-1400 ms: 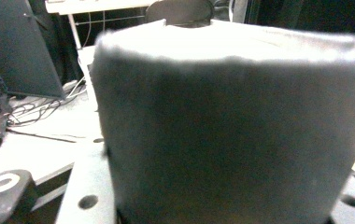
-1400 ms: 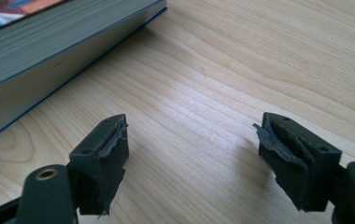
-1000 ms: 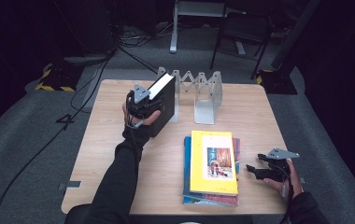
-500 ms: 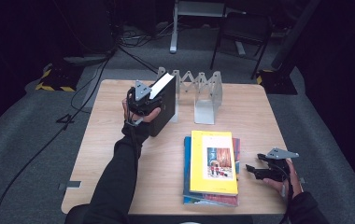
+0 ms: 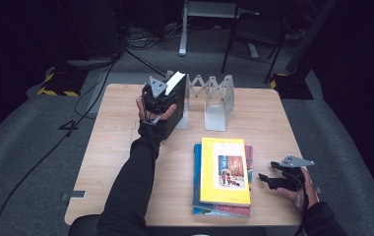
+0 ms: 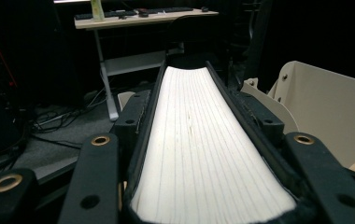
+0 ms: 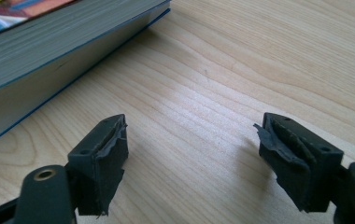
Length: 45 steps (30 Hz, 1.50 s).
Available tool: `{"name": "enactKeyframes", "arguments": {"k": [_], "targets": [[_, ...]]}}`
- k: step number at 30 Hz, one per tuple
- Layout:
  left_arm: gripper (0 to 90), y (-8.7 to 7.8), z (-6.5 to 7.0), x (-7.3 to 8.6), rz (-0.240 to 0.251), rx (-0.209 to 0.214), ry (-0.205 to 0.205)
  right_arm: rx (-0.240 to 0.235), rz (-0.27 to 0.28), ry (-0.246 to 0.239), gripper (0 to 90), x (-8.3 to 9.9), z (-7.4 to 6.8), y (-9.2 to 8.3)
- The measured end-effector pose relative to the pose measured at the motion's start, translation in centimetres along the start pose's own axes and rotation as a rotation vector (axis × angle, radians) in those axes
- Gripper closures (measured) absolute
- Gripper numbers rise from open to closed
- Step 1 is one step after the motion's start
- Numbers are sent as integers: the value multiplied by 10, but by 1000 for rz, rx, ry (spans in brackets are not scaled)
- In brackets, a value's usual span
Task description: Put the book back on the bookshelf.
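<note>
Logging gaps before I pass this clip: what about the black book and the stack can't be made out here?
- Black book, high view: cover text is too small, and the left gripper hides its near side.
- Same book, left gripper view: page edges fill the middle; covers are behind the jaws.
- Book stack, right gripper view: cut off by the top-left edge; its lower titles are covered in the high view.

object: thick black-covered book (image 5: 176, 101) | pose: upright, white page edges (image 6: 203, 149) facing up | place: far left part of the table, just beside the grey folding rack | state: clamped by its covers
</note>
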<state>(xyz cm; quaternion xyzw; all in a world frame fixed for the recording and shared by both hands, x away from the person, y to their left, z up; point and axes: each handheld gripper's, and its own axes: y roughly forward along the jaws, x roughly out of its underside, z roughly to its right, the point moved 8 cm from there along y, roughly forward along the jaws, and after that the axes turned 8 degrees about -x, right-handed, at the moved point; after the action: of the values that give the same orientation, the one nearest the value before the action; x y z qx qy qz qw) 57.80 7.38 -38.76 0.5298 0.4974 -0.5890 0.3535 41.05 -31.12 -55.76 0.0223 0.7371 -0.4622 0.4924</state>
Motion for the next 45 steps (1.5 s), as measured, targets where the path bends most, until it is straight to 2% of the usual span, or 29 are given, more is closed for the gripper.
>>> {"name": "enactKeyframes", "arguments": {"k": [8,16,23,26,32,39,44,45], "targets": [[522,16,1,-10,-1,-27,-2,-3,-1,-2,239,0,0,0],[522,25,0,-10,24,-47,-39,-4,-1,-5,239,0,0,0],[518,13,-1,-3,24,-38,-26,-5,-1,-6,238,0,-1,0],[517,10,-2,-1,23,-53,-27,-5,0,-6,238,0,-1,0],[510,1,-2,7,30,-52,-24,-4,-1,-6,238,0,-1,0],[482,-5,1,10,19,-51,0,-3,-2,-7,238,0,-1,0],[437,-13,6,18,17,-17,-2,-4,-2,-8,238,0,-1,0],[430,-18,7,21,20,10,-18,-6,-1,-9,238,0,-1,0]]}}
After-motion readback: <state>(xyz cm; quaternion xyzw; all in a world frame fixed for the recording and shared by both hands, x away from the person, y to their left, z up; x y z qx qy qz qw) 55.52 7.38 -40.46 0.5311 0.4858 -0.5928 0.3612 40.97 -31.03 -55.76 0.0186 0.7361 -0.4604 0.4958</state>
